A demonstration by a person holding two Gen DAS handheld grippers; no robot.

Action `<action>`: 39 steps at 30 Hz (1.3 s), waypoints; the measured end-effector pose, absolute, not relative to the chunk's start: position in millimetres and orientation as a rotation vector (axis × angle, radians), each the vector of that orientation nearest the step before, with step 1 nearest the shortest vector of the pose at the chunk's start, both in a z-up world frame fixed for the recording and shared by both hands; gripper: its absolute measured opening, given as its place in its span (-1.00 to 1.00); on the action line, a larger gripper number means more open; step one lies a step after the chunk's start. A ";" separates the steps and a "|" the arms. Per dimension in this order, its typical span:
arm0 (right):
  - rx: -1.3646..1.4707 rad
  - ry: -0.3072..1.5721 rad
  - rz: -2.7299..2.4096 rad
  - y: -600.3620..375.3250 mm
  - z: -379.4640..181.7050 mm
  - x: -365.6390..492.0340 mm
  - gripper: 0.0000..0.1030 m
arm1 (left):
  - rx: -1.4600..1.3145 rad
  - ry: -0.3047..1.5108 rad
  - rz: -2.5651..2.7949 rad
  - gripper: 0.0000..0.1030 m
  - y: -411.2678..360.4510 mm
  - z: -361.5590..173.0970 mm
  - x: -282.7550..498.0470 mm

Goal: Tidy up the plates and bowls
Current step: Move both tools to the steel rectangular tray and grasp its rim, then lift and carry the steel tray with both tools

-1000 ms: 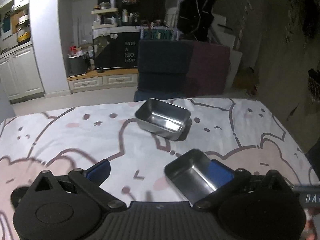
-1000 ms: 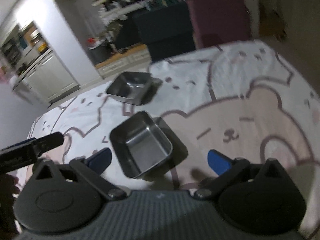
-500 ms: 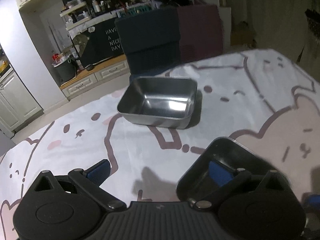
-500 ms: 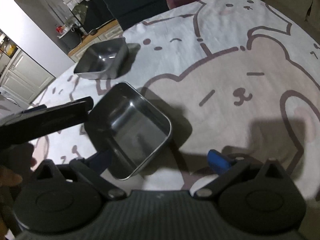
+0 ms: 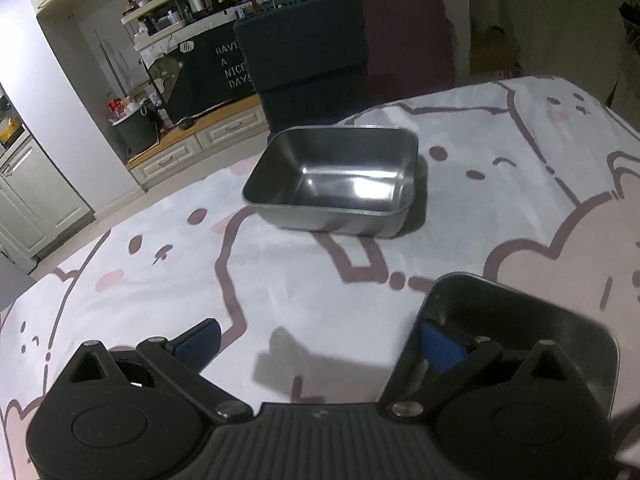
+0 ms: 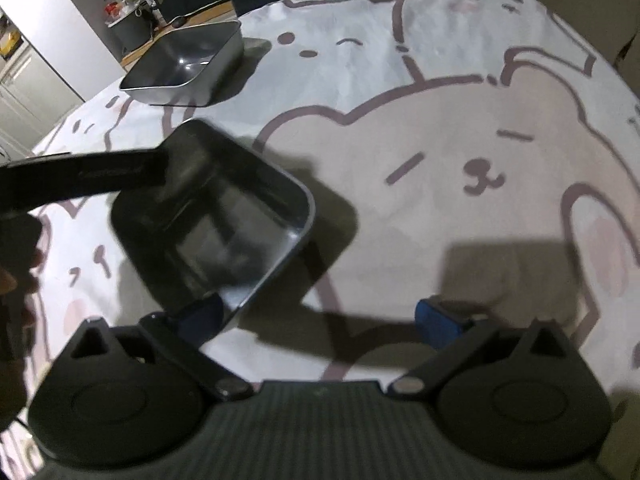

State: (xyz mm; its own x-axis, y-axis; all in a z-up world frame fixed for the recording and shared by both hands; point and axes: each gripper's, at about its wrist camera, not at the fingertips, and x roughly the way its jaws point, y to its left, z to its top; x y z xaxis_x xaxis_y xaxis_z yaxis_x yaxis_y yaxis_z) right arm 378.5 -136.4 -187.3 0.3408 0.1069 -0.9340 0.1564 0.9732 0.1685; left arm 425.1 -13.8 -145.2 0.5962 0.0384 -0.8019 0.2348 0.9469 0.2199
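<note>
Table covering: a white cloth printed with pale pink cartoon bears outlined in mauve (image 5: 304, 280) covered the whole table and carried both metal dishes.

Background: behind the table stood a dark blue and maroon padded chair back (image 5: 344, 48), and beyond it a dim kitchen with cream cabinets and cluttered shelves.

Far dish: a rectangular stainless steel bowl with rounded corners (image 5: 332, 184) sat flat on the cloth toward the far edge, empty, with a bright glint on its inner floor. It lay well apart from both tools.

Near dish: a second rectangular stainless steel bowl, darker in shadow (image 6: 212, 224), lay close to the cameras, between the two tools. It looked tilted, though the blur made this hard to judge.

Left gripper (image 5: 316, 340): its two black arms with blue pads were spread wide. The right-hand pad (image 5: 440, 344) sat inside the near dish, just over its left wall; the left-hand pad stood outside, over bare cloth. Nothing was pinched.

Right gripper (image 6: 320, 316): also spread wide. Its left-hand blue pad (image 6: 200, 316) sat at the near corner of the same dish; actual contact could not be made out. Its right-hand pad hung over bare cloth.
</note>
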 end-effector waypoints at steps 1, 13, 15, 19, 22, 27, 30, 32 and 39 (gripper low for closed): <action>0.229 1.223 -0.027 -137.7 -186.8 379.0 0.99 | 0.315 0.942 -0.112 1.00 -10.2 -144.7 423.4; 0.211 1.177 -0.067 -165.0 -185.5 393.4 0.99 | 0.189 1.048 -0.136 0.68 24.5 -141.9 390.0; 0.216 1.177 -0.068 -166.0 -186.3 396.7 0.99 | 0.132 1.077 -0.145 0.48 26.9 -143.6 385.7; 0.217 1.171 -0.065 -163.6 -185.0 399.9 0.84 | 0.063 1.126 -0.205 -0.06 23.7 -148.6 376.8; 0.301 1.195 0.001 -166.2 -187.9 404.6 0.35 | 0.058 1.128 -0.234 -0.34 18.9 -149.7 370.2; 0.313 1.180 0.126 -157.6 -183.7 405.7 -0.57 | -0.013 1.113 -0.274 -0.89 12.7 -145.5 365.7; 0.286 1.163 0.148 -150.0 -178.2 404.0 -0.92 | -0.031 1.094 -0.273 -0.87 7.1 -139.0 363.5; 0.250 1.134 0.142 -150.3 -172.7 403.1 -0.93 | -0.049 1.060 -0.274 -0.87 2.7 -127.3 359.6; 0.280 1.017 0.153 -190.4 -136.8 391.9 -0.94 | -0.131 0.970 -0.321 -0.84 -31.8 -96.3 343.7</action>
State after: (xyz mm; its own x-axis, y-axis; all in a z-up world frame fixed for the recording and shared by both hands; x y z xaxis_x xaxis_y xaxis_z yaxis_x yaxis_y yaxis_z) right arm 391.9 -190.4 -136.8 0.5192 0.2552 -0.8157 0.0033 0.9538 0.3005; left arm 343.7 -31.8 -96.3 0.5225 -0.3251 -0.7882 0.2087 0.9451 -0.2515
